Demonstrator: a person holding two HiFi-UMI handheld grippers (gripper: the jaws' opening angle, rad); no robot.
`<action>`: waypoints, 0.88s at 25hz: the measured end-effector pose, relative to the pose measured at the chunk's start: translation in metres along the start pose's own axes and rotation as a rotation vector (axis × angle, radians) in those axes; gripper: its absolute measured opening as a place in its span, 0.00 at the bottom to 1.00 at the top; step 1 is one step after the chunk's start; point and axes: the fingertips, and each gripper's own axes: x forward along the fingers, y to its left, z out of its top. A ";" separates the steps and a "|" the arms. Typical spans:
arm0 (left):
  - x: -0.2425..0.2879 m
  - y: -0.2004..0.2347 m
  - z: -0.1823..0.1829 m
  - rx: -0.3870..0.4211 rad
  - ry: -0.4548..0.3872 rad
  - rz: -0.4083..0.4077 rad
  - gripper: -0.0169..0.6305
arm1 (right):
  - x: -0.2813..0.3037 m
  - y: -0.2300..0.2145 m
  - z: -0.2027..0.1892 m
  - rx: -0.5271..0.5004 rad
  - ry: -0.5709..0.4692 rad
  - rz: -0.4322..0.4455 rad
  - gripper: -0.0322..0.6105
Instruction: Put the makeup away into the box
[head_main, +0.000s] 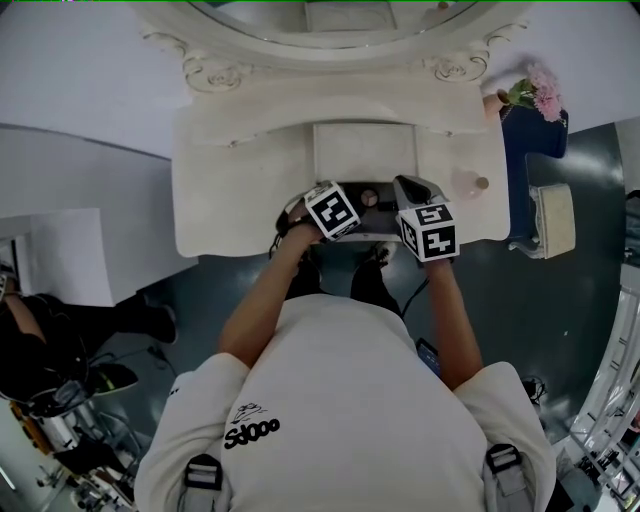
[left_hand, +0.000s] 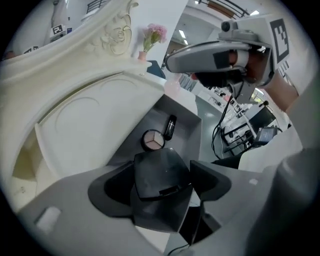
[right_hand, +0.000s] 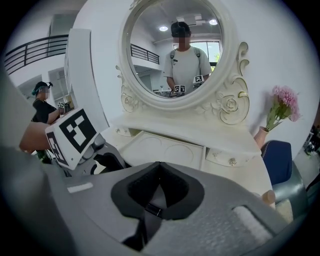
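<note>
Leaning over the white carved dressing table (head_main: 240, 170), the person has both grippers down at its front edge, and the oval mirror (right_hand: 172, 50) on it shows them side by side. In the middle of the table front sits the grey open box (left_hand: 189, 131), set in like a drawer. The left gripper (left_hand: 161, 186) points steeply down at the near end of that box, jaws clamped on the black angular compact case (left_hand: 160, 172), which fills the space between the pads. Whether the case touches the box floor cannot be told. The right gripper (right_hand: 159, 192) hangs just beside the left one, jaws pressed together with nothing between them. It looks across the tabletop toward the mirror. Further in, on the box floor, lies the round powder palette with three pale shades (left_hand: 153, 140). Right beside it rests a slim black glossy tube (left_hand: 170, 127).
</note>
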 end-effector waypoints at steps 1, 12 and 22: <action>0.002 0.004 0.000 0.023 0.027 0.020 0.60 | 0.001 -0.002 0.000 0.000 0.001 0.003 0.05; 0.012 0.014 -0.001 0.100 0.115 0.120 0.60 | 0.006 -0.010 0.000 -0.025 0.012 0.041 0.05; 0.000 0.010 0.000 0.146 0.068 0.096 0.63 | 0.008 -0.008 0.020 -0.074 -0.002 0.057 0.05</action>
